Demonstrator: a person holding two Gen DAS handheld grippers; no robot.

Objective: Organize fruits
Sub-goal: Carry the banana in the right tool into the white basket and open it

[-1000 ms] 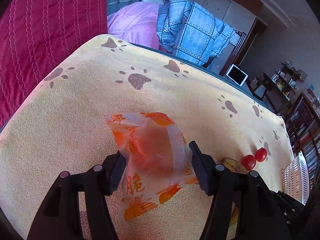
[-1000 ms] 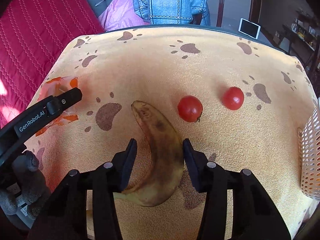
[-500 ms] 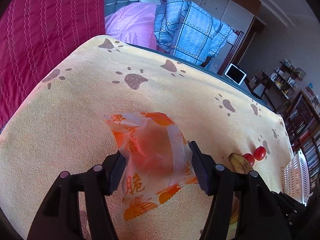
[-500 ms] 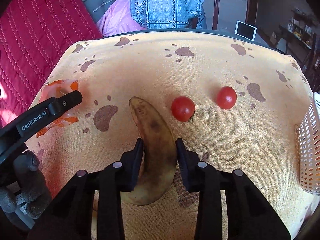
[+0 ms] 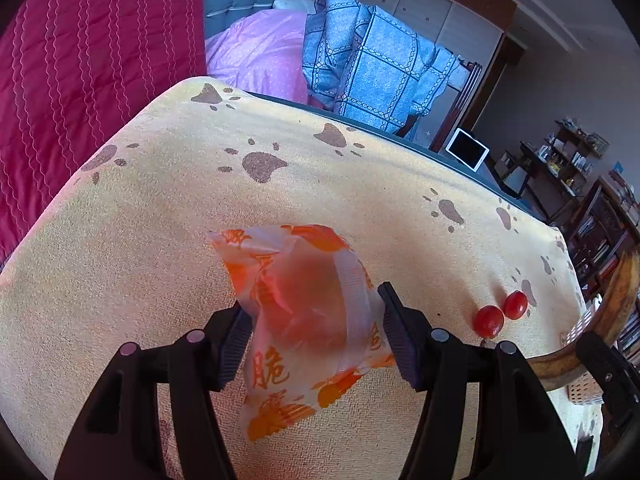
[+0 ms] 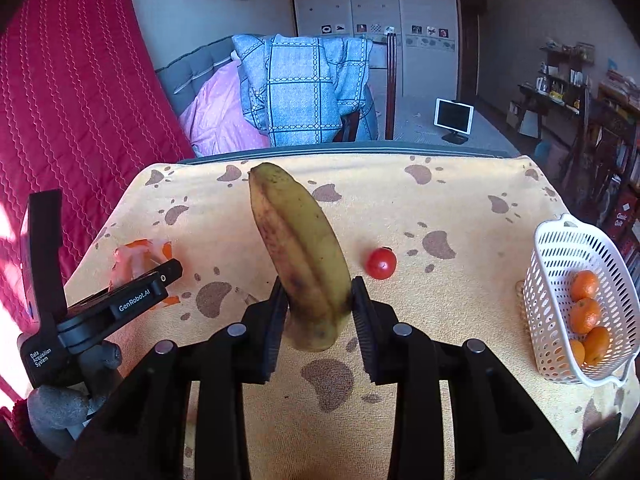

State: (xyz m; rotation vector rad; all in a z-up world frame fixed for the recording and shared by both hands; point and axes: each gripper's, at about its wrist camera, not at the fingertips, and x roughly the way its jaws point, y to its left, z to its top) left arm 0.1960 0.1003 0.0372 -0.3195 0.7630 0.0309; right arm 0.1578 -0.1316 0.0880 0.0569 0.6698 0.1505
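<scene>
My left gripper (image 5: 314,320) is shut on an orange-and-white wrapped fruit packet (image 5: 304,312) and holds it over the paw-print cloth (image 5: 160,208). My right gripper (image 6: 318,304) is shut on a spotted yellow banana (image 6: 300,248), lifted above the cloth and pointing away. The banana also shows at the right edge of the left wrist view (image 5: 616,308). Two small red tomatoes (image 5: 500,312) lie on the cloth; the right wrist view shows only one tomato (image 6: 381,264). A white perforated basket (image 6: 560,300) holds several oranges (image 6: 584,312) at the right.
The left gripper (image 6: 132,296) and packet appear at the left in the right wrist view. A red quilted cover (image 5: 80,60) lies beyond the left edge. A blue checked blanket (image 6: 304,88) hangs on a chair behind the table's far edge.
My right gripper has closed on the banana and lifted it off the cloth. The left gripper still holds the packet in about the same place.
</scene>
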